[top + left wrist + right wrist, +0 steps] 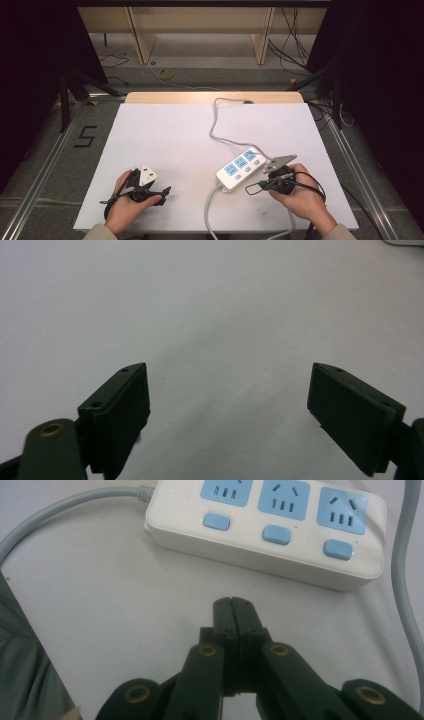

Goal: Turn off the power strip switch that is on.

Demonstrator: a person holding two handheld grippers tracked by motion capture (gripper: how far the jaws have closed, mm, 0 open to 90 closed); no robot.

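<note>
Lower right of the high view, the right gripper (251, 188) hovers pinched shut, empty, just short of the power strip (241, 168). It looks set to press a blue switch (276, 534); next needs careful aim. The left gripper (166, 190) waits wide open, empty.
</note>
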